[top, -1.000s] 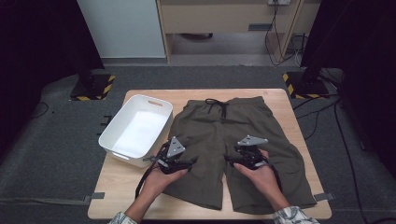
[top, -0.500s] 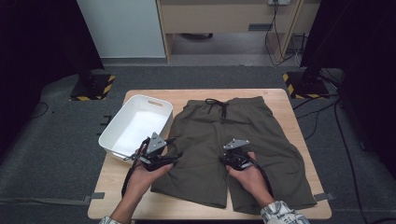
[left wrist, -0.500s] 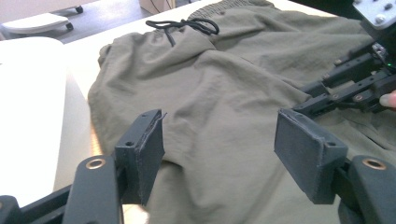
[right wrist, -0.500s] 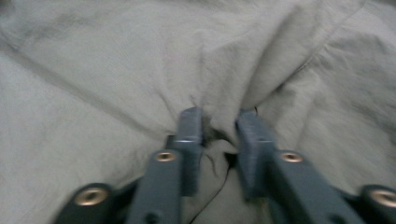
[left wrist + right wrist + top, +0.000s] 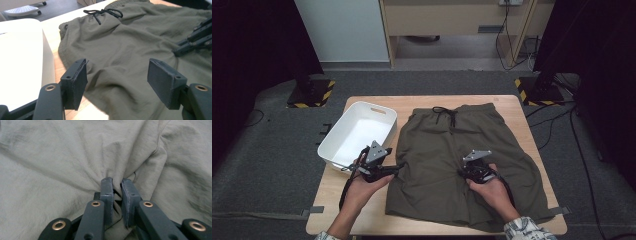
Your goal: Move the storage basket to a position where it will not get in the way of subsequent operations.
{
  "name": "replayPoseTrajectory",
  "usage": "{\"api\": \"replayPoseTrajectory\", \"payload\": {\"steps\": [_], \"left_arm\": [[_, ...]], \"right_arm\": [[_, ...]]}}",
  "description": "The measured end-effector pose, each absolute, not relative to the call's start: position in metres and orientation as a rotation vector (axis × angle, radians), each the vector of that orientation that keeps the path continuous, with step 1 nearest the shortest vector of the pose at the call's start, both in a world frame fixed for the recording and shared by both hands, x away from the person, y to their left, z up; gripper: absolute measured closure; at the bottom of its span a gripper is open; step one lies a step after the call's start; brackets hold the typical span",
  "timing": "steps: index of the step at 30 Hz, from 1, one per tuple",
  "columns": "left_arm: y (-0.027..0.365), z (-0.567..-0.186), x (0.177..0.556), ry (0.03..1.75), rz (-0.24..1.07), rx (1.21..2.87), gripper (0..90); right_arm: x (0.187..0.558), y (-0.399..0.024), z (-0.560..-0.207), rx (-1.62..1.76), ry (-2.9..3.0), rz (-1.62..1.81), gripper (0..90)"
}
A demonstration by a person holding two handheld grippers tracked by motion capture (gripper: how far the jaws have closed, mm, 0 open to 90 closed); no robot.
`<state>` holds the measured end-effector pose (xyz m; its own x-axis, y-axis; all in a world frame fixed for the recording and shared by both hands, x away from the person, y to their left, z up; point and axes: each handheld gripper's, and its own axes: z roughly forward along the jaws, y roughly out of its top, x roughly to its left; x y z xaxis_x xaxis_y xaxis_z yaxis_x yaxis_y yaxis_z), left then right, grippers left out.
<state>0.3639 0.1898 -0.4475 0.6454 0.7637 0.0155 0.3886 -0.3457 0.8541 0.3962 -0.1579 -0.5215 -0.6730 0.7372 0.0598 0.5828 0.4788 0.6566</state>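
Note:
Olive-green shorts (image 5: 452, 150) with a black drawstring (image 5: 446, 115) lie flat on the wooden table (image 5: 507, 102). My left gripper (image 5: 396, 169) hovers open at the shorts' left leg edge, beside the white bin (image 5: 357, 132). In the left gripper view its jaws (image 5: 117, 67) stand wide apart over the shorts (image 5: 125, 42) with nothing between the pads. My right gripper (image 5: 468, 172) rests on the middle of the shorts near the crotch. Its jaws have just been closing, and they (image 5: 117, 182) now pinch a raised fold of the fabric (image 5: 62, 157).
The white rectangular bin (image 5: 22, 62) sits on the table's left part, close to my left gripper. The other gripper's black linkage (image 5: 197, 35) lies on the shorts at the right of the left gripper view. Grey carpet and black-yellow stand feet (image 5: 312, 95) surround the table.
My left hand slid left, from over the left leg to its outer edge by the bin. My right hand shifted slightly left and settled onto the fabric.

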Motion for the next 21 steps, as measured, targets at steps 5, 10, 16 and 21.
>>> {"api": "replayPoseTrajectory", "payload": {"steps": [5,10,16,21], "left_arm": [[0.189,-0.445,0.364,0.901,0.524,1.968,31.2],[0.187,-0.439,0.372,0.889,0.519,1.962,28.9],[0.184,-0.429,0.39,0.865,0.508,1.985,25.1],[0.184,-0.428,0.41,0.892,0.492,2.018,18.6]], "right_arm": [[0.394,-0.168,-0.522,1.114,2.505,1.003,79.3],[0.394,-0.163,-0.511,1.096,2.456,1.107,49.6],[0.399,-0.146,-0.488,1.035,2.404,1.179,28.5],[0.407,-0.123,-0.483,1.038,2.399,1.177,18.4]]}}
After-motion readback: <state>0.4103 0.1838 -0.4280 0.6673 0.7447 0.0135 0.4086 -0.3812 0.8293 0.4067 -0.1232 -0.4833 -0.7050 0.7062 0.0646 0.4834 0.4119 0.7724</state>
